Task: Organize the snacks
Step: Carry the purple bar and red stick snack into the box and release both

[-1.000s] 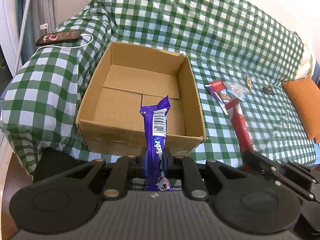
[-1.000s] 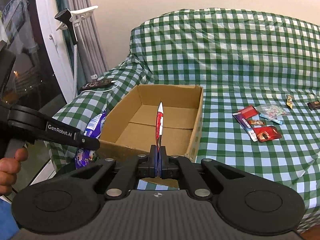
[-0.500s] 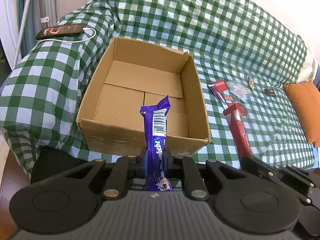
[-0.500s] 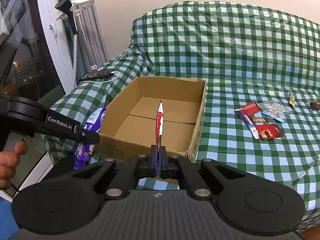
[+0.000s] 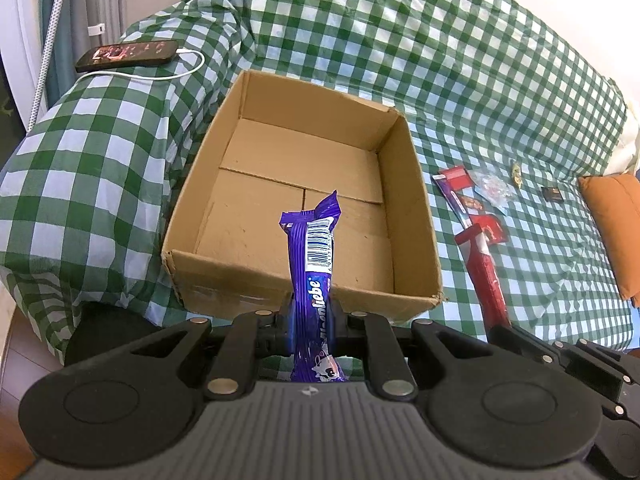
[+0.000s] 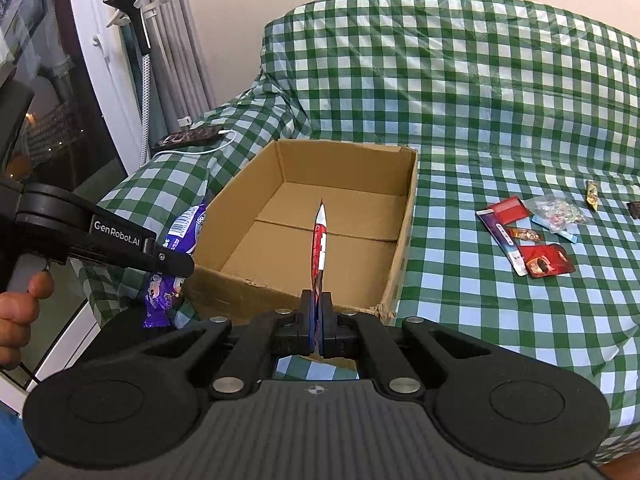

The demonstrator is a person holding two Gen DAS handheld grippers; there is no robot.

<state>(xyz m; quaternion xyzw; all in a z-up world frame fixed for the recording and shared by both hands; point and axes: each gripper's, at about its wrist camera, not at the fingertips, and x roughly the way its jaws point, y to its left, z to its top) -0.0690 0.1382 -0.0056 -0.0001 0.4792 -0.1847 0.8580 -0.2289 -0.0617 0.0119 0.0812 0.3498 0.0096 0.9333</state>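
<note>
My left gripper (image 5: 313,320) is shut on a purple snack bar (image 5: 314,256) that sticks up over the near wall of an open cardboard box (image 5: 408,200). The box holds nothing. In the right wrist view my right gripper (image 6: 317,320) is shut on a thin red and white snack packet (image 6: 320,246), seen edge-on above the same box (image 6: 402,240). The left gripper (image 6: 176,266) with the purple bar (image 6: 186,226) shows at the left there, beside the box. The red packet (image 5: 486,268) also shows at the right of the left wrist view.
Several more snack packets (image 6: 528,236) lie on the green checked cover (image 6: 480,120) to the right of the box. A phone (image 5: 128,54) on a white cable rests on the armrest behind the box. An orange cushion (image 5: 616,224) sits far right. A hand (image 6: 18,312) holds the left gripper.
Both grippers have come closer to the box, which now looms larger in both views. Each still holds its snack.
</note>
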